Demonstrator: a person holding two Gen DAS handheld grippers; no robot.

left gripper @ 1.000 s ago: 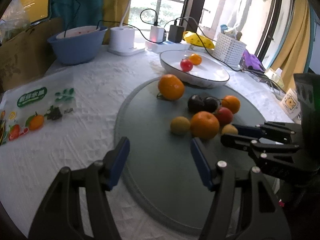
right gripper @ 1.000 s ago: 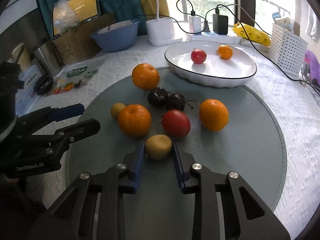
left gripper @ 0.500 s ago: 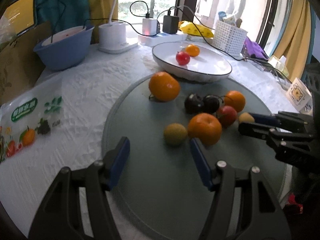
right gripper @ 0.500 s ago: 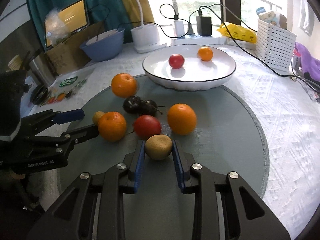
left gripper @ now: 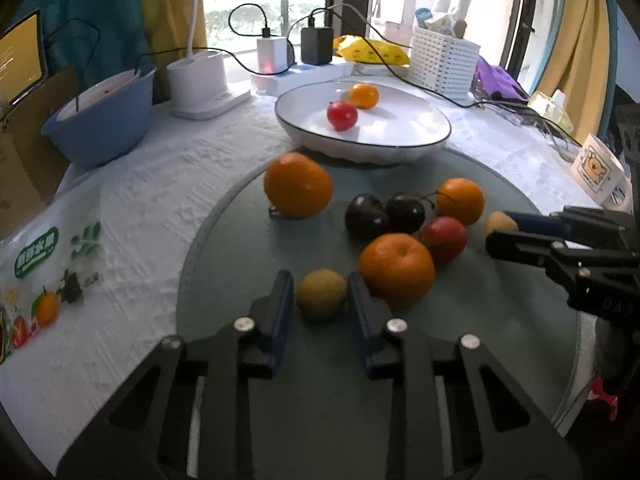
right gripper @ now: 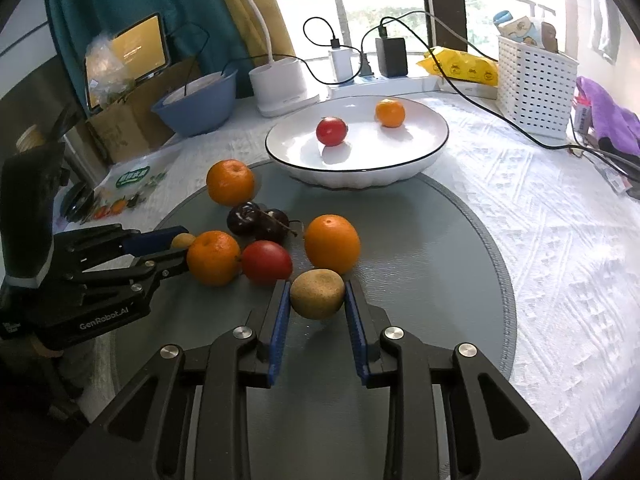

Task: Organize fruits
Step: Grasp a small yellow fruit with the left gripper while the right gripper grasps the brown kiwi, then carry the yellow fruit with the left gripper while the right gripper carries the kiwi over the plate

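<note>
Compared with a second ago, the left gripper (left gripper: 318,294) is sitting much closer to the small yellow-green round fruit (left gripper: 321,294), its jaws narrowed from a wide spread to bracket the fruit on both sides; slim gaps are showing in the left wrist view, so whether the pads are touching it I cannot tell; the fruit is resting on the round grey-green mat (left gripper: 248,248), just beside the large orange with a dimpled top (left gripper: 396,269); further back, the white oval plate with a dark rim (left gripper: 424,120) is carrying a small red fruit (left gripper: 342,115) and a small orange (left gripper: 363,95); the right gripper (left gripper: 508,232) is reaching in from the right with a tan fruit between its fingers.

Turning to the right wrist view, the right gripper (right gripper: 317,300) is pinching the brownish-tan oval fruit (right gripper: 317,293), both blue pads pressing its sides; its underside is looking slightly clear of the mat, just in front of a red round fruit (right gripper: 266,262) and a big orange (right gripper: 332,243); two dark purple cherries (right gripper: 258,219) are lying behind them; the bench under its white textured cloth (right gripper: 560,216) is carrying the mat and the plate; a blue plastic bowl (right gripper: 196,106) is standing far left.
</note>
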